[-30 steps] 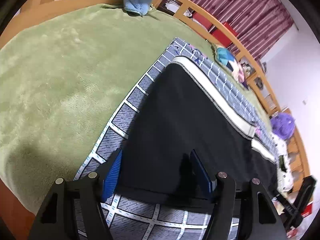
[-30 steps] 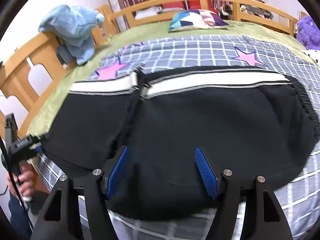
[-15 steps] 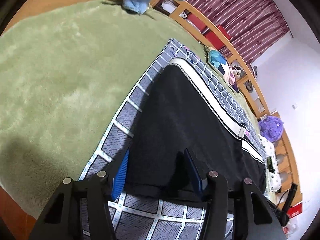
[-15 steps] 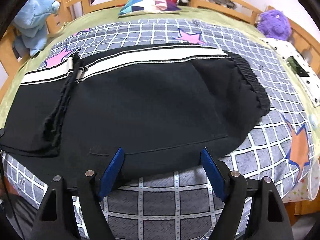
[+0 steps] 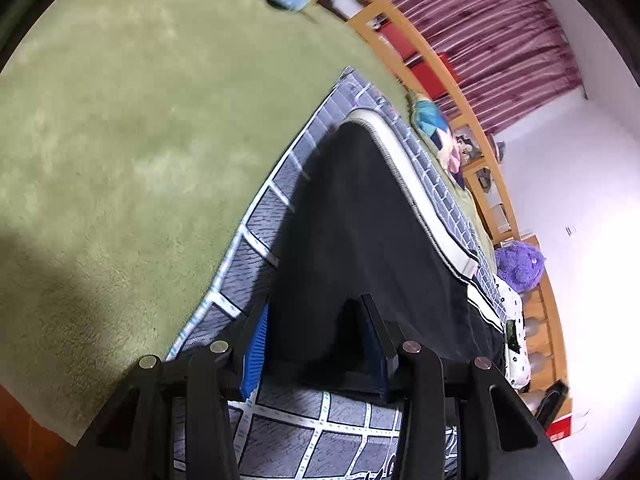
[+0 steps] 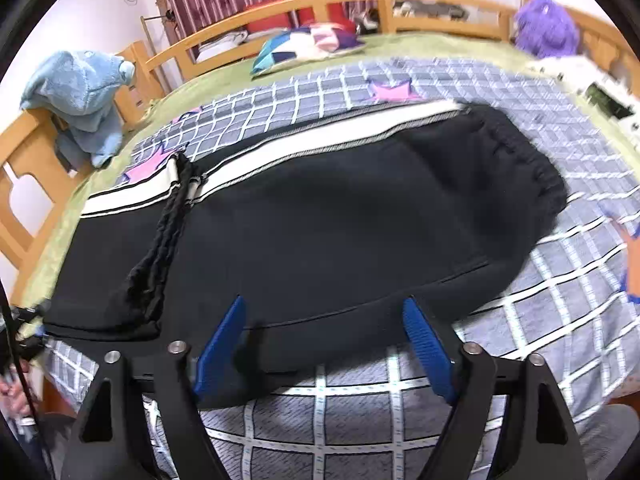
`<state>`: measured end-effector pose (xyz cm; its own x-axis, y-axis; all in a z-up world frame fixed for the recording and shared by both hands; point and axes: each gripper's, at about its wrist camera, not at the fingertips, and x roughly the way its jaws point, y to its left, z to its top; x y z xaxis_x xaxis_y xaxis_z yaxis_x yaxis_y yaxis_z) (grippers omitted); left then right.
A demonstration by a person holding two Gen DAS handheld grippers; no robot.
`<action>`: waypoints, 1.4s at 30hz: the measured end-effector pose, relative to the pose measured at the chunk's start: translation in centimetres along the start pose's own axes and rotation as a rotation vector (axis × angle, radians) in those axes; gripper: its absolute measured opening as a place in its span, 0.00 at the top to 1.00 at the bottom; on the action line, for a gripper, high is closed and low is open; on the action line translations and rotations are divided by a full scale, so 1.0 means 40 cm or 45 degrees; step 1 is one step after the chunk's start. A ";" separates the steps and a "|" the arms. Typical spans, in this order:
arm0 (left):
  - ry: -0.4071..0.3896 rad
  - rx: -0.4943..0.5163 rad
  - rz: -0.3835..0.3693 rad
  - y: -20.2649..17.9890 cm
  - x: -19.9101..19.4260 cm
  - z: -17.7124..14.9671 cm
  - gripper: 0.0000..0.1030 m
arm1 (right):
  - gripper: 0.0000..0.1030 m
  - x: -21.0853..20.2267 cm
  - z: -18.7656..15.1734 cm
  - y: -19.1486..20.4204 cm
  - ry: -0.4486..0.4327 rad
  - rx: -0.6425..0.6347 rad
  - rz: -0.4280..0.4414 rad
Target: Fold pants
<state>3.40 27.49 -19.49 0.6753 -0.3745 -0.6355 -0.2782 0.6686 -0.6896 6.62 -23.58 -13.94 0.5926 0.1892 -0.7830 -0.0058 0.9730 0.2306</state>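
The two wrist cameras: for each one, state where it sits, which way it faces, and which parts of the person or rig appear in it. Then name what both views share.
Left wrist: on the left gripper, looking along the black pants from one end; only its own open fingers show.
Right wrist: on the right gripper, facing across the pants toward the headboard; open fingers, plus a hand at the left edge.
Shared: pants, checked blanket, purple plush.

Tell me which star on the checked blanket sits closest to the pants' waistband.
The pink star beyond the white side stripe, just past the elastic waistband of the black pants. The other pink star lies by the folded-over leg cuff.
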 end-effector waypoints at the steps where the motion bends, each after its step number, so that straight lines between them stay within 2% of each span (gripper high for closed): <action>1: 0.010 -0.016 -0.013 0.004 0.004 0.002 0.58 | 0.19 0.018 0.004 -0.001 0.059 -0.003 -0.002; 3: 0.016 -0.039 -0.013 0.010 0.010 0.002 0.58 | 0.19 0.037 0.005 0.001 0.095 -0.026 -0.015; 8: 0.011 -0.027 0.037 -0.015 0.010 0.005 0.61 | 0.19 0.058 0.006 0.020 0.066 -0.037 -0.044; 12: -0.070 -0.060 0.015 -0.016 -0.025 0.010 0.77 | 0.23 0.042 0.024 0.030 0.028 -0.111 -0.027; 13: -0.104 -0.029 0.017 -0.034 -0.037 0.007 0.80 | 0.24 0.025 0.023 0.019 -0.003 -0.121 -0.024; 17: -0.224 0.209 0.145 -0.161 -0.072 -0.012 0.85 | 0.25 -0.013 0.049 -0.016 -0.112 -0.148 -0.033; 19: -0.266 0.302 0.142 -0.251 -0.096 -0.018 0.86 | 0.26 -0.020 0.068 -0.041 -0.129 -0.176 -0.005; 21: -0.274 0.362 0.105 -0.332 -0.110 -0.017 0.86 | 0.27 -0.018 0.081 -0.061 -0.128 -0.196 0.001; 24: -0.279 0.532 0.098 -0.495 -0.101 -0.039 0.86 | 0.27 -0.005 0.090 -0.120 -0.115 -0.162 0.024; 27: -0.218 0.692 0.053 -0.649 -0.051 -0.090 0.86 | 0.27 0.000 0.081 -0.174 -0.130 -0.096 0.049; 28: -0.170 0.736 0.026 -0.700 -0.019 -0.114 0.86 | 0.29 0.002 0.075 -0.196 -0.131 -0.068 0.065; 29: -0.136 0.755 0.010 -0.729 0.004 -0.131 0.87 | 0.33 0.003 0.069 -0.214 -0.128 -0.035 0.083; 32: -0.023 0.793 -0.026 -0.808 0.106 -0.200 0.87 | 0.33 -0.012 0.057 -0.245 -0.128 0.003 0.157; 35: 0.088 0.806 -0.017 -0.842 0.210 -0.278 0.87 | 0.33 -0.039 0.041 -0.252 -0.156 -0.012 0.188; 38: 0.227 0.773 -0.040 -0.822 0.290 -0.332 0.87 | 0.33 -0.052 0.037 -0.259 -0.177 0.005 0.190; 42: 0.310 0.775 -0.022 -0.795 0.303 -0.360 0.82 | 0.33 -0.026 0.039 -0.264 -0.122 0.066 0.275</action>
<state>10.62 -7.55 -10.27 0.4821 -0.4757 -0.7357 0.2161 0.8784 -0.4264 7.33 -34.26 -14.64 0.6558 0.3765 -0.6543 -0.1011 0.9028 0.4181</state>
